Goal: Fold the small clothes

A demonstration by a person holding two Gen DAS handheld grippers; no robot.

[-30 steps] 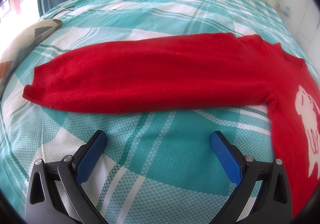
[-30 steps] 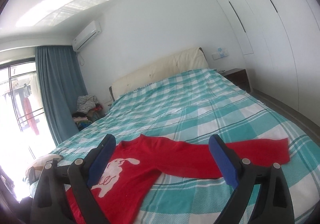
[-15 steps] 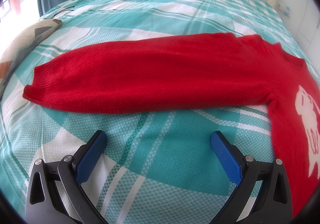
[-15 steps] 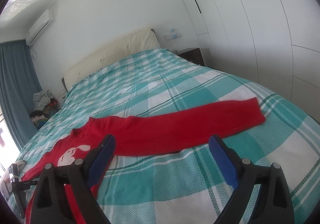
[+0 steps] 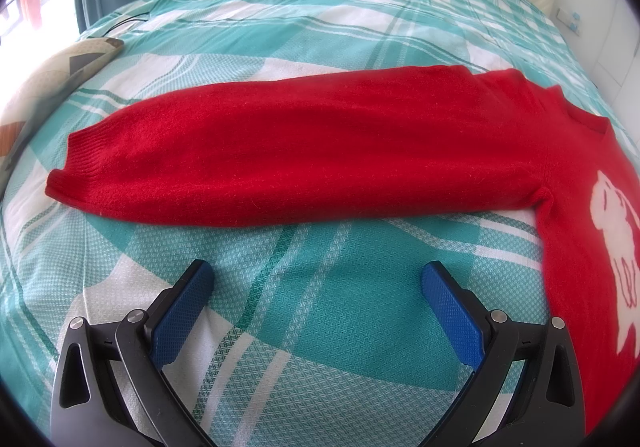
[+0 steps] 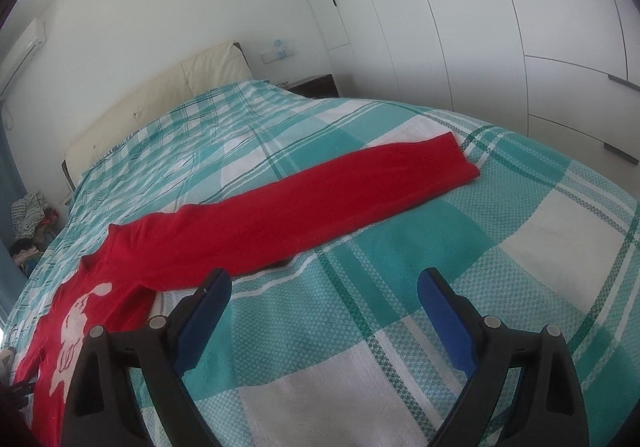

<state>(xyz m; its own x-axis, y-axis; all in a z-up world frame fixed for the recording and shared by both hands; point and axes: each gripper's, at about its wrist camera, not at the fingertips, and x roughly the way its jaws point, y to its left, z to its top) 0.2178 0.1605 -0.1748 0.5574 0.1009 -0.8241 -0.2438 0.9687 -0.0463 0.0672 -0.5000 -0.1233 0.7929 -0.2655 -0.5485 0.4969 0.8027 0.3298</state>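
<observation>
Bare checked bedspread [image 5: 312, 287] lies between my left jaws and the red sweater [image 5: 304, 151]. Ahead of my right jaws, the sleeve [image 6: 320, 203] crosses an otherwise open bed.

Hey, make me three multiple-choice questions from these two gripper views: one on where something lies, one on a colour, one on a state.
1. Where does the red sweater lie?
A. on the checked bedspread
B. on the floor
C. on a chair

2. What colour is the animal figure on it?
A. black
B. white
C. yellow

3. How do the left gripper and right gripper stand?
A. both shut on cloth
B. one shut
C. both open, empty

A: it is spread flat on the bedspread. B: white against red. C: wide gaps, nothing held.
</observation>
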